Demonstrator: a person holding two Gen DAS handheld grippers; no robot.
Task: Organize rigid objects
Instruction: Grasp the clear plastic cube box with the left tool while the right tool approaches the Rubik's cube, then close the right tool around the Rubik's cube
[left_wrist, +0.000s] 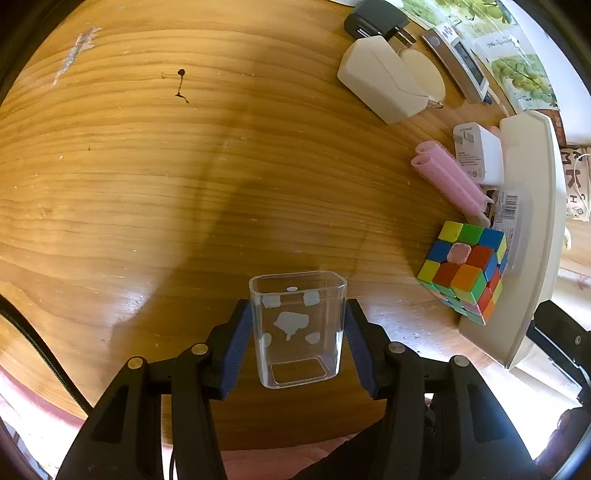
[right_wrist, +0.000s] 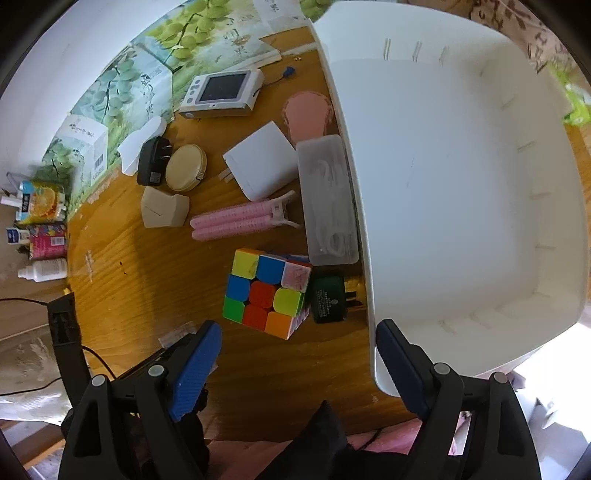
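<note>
My left gripper (left_wrist: 297, 314) is shut on a clear plastic cup (left_wrist: 297, 328), held between its blue pads above the wooden table (left_wrist: 147, 184). My right gripper (right_wrist: 297, 354) is open and empty, above the table's near edge beside a large white bin (right_wrist: 461, 184). A colourful puzzle cube (right_wrist: 267, 291) lies just ahead of the right gripper; it also shows in the left wrist view (left_wrist: 463, 273), next to the bin (left_wrist: 532, 221). Pink hair clips (right_wrist: 240, 219), a white charger (right_wrist: 262, 162) and a clear case (right_wrist: 327, 206) lie beyond the cube.
A black plug (right_wrist: 151, 162), a round beige tin (right_wrist: 185, 168), a beige block (right_wrist: 162, 208), a small screen device (right_wrist: 221, 92) and a dark green adapter (right_wrist: 327, 299) lie on the table. Boxes and bottles (right_wrist: 40, 221) stand at the left.
</note>
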